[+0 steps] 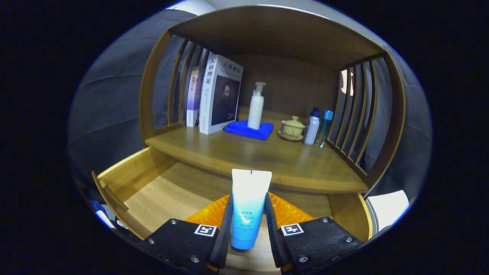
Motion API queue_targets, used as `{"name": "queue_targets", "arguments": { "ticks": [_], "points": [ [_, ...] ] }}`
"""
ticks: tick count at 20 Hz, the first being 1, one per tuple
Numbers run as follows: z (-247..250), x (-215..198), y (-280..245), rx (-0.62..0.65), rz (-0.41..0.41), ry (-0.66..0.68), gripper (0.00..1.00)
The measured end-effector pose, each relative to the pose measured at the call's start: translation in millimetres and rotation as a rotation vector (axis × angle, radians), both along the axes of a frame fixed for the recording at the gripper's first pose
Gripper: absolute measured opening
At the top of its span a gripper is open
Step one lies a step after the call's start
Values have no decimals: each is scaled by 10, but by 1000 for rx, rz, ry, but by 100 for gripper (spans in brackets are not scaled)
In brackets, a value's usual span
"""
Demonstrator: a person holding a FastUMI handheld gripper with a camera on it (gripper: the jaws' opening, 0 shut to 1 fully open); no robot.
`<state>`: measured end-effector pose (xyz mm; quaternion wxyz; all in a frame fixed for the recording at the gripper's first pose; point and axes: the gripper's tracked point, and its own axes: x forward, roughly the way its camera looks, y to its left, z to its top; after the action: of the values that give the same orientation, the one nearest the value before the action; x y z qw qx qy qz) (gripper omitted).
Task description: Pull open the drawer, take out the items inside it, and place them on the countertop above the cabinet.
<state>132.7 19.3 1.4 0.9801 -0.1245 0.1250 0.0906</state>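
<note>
1. Tool [248, 223]: your two black fingers [224, 225] were pinched on a blue-and-white tube [247, 206], one finger pressing each side, with the tube's crimped white end up and its cap down.
2. Tube position: you held it above the open drawer [153, 191], in front of the worktop's front edge, not yet on the worktop.
3. Drawer: light wood, pulled out beneath the worktop; an orange ribbed item [284, 214] lay in it just behind the fingers, partly hidden.
4. Worktop [244, 156]: brown wood, glossy, sitting above the drawer and enclosed by a curved wooden frame with slatted sides [351, 114] and a wooden back and top.
5. Worktop contents, left: two books [217, 95] stood upright together against the left slats.
6. Centre: a folded blue cloth [248, 130] with a white pump bottle [256, 107] standing on it.
7. Right: a lidded cream cup on a saucer [292, 128], then a white bottle with a dark cap [312, 126] and a teal bottle [324, 126] just beside each other, near the right slats.
8. Room: dark cloth surrounded the cabinet.
</note>
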Motion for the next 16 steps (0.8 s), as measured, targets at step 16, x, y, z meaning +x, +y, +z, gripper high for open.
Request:
{"name": "queue_targets", "arguments": {
  "ticks": [16],
  "points": [
    [715, 684, 36, 206, -96, 11, 48]
  ]
}}
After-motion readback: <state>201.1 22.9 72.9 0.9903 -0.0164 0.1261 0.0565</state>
